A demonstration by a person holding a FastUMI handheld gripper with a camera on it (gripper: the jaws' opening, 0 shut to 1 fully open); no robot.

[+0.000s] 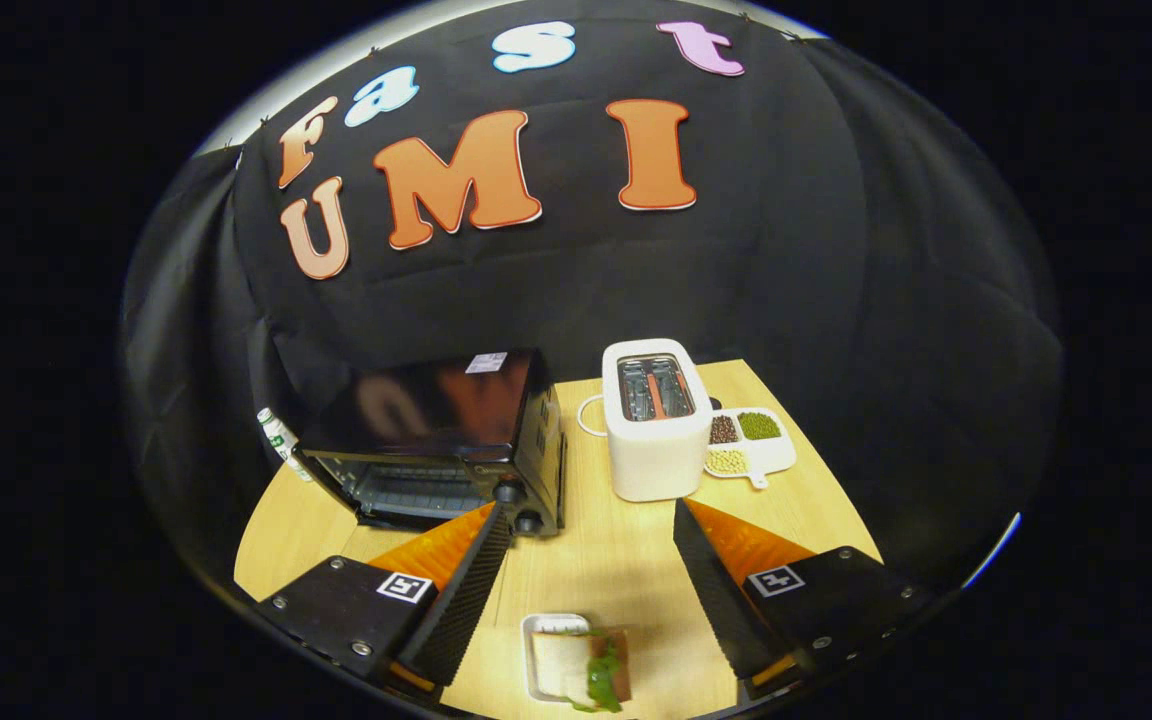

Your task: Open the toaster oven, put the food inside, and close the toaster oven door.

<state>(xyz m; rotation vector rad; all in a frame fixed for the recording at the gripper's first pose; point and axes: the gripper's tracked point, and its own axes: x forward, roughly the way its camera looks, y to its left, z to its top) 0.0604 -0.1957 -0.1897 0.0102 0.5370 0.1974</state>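
Note:
A black toaster oven [441, 440] stands on the wooden table [616, 560], ahead of my left finger, its glass door shut with the rack showing behind it. A small white tray [554, 655] lies between my fingers, close to me, carrying a slice of toast with a green leaf on it [591, 670]. My gripper [591, 520] hovers above the table, open wide, with nothing between its fingers. The left fingertip [491, 535] sits just in front of the oven's knobs [511, 492].
A white pop-up toaster [651, 420] stands beyond the fingers, right of the oven. Beside it lies a white divided dish [751, 445] with beans. A small bottle [276, 435] sticks out left of the oven. The table's front edge curves near me.

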